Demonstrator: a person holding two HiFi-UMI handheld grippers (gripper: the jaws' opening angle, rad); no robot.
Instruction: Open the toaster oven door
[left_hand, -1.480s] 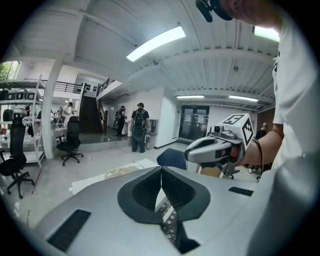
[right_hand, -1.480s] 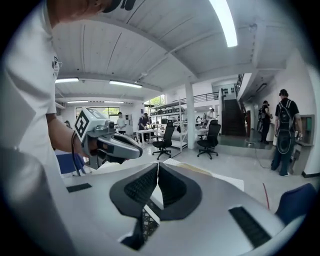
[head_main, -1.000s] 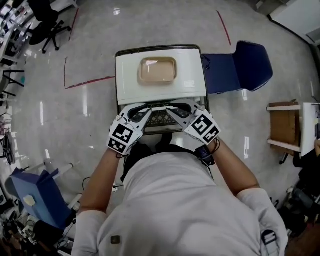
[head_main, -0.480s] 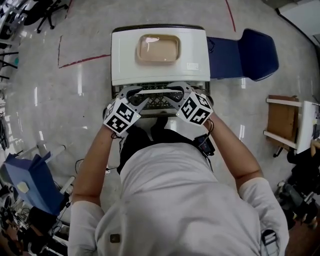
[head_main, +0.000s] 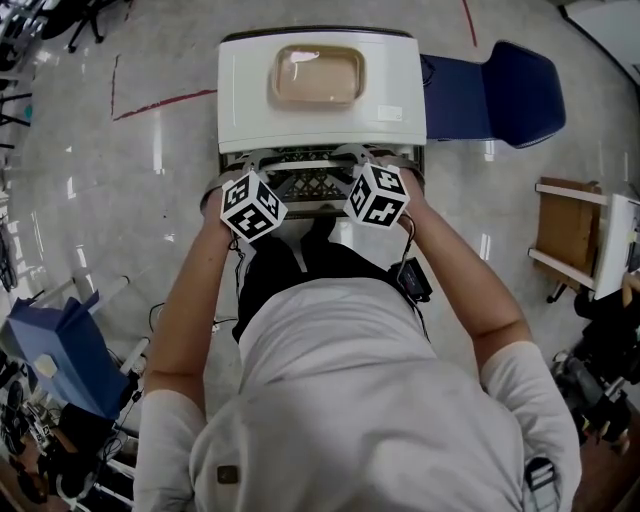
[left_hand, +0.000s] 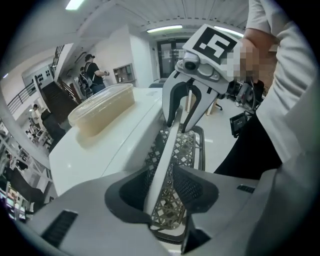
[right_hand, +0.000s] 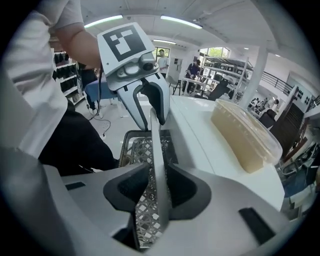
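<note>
The white toaster oven (head_main: 320, 110) stands on the floor with a clear plastic container (head_main: 318, 76) on top. Its lattice-patterned door (head_main: 310, 185) hangs partly swung down toward me. The white handle bar (left_hand: 167, 155) runs across the door's front edge. My left gripper (head_main: 245, 175) straddles the bar's left end and my right gripper (head_main: 375, 165) its right end. Both sets of jaws have just been opening, with the bar (right_hand: 159, 165) still between them. Each bar end rests against one pad, with a gap to the other. Both grippers are open.
A blue chair (head_main: 500, 95) stands right of the oven and a wooden stool (head_main: 570, 240) further right. A blue bin (head_main: 60, 360) sits at the lower left. Red tape lines (head_main: 160, 103) mark the grey floor. My legs are just below the door.
Both grippers have sunk and rolled while keeping to the handle. The door has swung further down, so more of its lattice shows. Their marker cubes now sit closer together.
</note>
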